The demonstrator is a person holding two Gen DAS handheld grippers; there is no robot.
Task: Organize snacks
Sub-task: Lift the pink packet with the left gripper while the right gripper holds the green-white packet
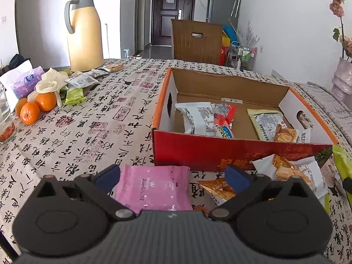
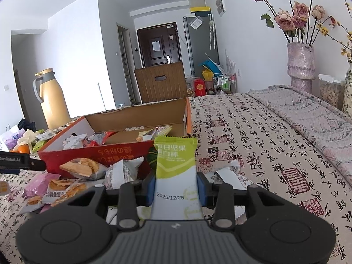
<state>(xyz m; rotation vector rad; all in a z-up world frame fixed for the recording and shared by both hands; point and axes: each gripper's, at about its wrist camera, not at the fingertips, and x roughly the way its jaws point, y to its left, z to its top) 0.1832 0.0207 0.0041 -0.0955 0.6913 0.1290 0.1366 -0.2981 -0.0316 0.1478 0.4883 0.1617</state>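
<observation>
So in the left wrist view, the left gripper (image 1: 172,176) has its blue-padded jaws spread about as wide as they go. A flat pink foil snack packet (image 1: 154,189) lies on the calligraphy-print tablecloth (image 1: 88,132) between them, near the front edge of the table, and neither pad is touching it. Can't say whether it's lined up for a grab or just lying there. Right behind it sits the red-and-orange open cardboard box (image 1: 220,151), already holding a few wrappers: a white crimped packet (image 1: 198,118), a red one (image 1: 224,114) and a pale green-trimmed one (image 1: 264,121). That box looks like the collecting spot, which explains why the loose stuff is bunched along its near wall. An orange crinkled packet (image 1: 217,188) and a white packet with a biscuit picture (image 1: 292,171) lie just right of the pink one. Over at the far left corner there's a tan thermos jug with a grey handle (image 1: 84,33), some mandarins (image 1: 37,106) and more loose sachets.

Right wrist view: the right gripper (image 2: 177,187) is clamped on a green-and-white snack pouch with a printed date (image 2: 175,167), pads pressing both sides of its lower half, so it stands upright and is lifted clear of the table. It hangs just in front of the box's near right corner; my guess is it's headed in there. Unsorted packets are piled to the left against the box, and a vase of dried pink roses (image 2: 300,63) stands at the far right edge, well out of the way.
</observation>
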